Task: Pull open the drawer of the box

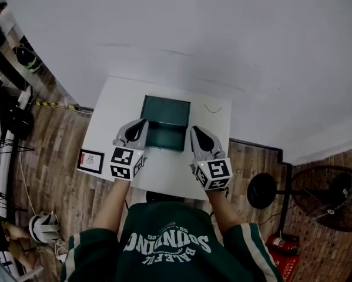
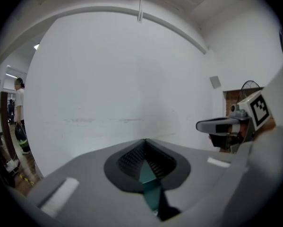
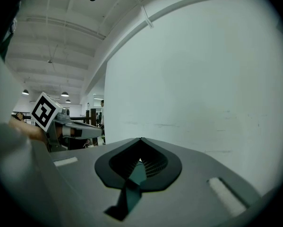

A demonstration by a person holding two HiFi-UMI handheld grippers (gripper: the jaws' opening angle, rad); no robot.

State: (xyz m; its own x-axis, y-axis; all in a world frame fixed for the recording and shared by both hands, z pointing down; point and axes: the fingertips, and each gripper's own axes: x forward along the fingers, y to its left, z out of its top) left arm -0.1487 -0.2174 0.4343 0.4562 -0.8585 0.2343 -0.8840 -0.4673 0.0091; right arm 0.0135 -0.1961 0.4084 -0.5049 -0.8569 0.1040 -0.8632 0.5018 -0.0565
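Note:
A dark green box (image 1: 166,113) stands in the middle of a small white table (image 1: 120,101), its darker front part (image 1: 164,137) facing me. My left gripper (image 1: 143,124) lies at the box's near left corner, shut with nothing between its jaws. My right gripper (image 1: 195,130) lies at the near right corner, also shut and empty. In the left gripper view the jaws meet at a point (image 2: 144,140) toward a white wall, with the right gripper (image 2: 226,125) off to the side. The right gripper view shows its closed jaws (image 3: 141,139) and the left gripper (image 3: 70,126). I cannot tell how far out the drawer stands.
A marker card (image 1: 91,160) lies on the table's near left corner and a thin wire (image 1: 212,108) at the far right. A white wall rises just behind the table. A standing fan (image 1: 327,197) is on the wood floor to the right, a helmet (image 1: 43,227) to the left.

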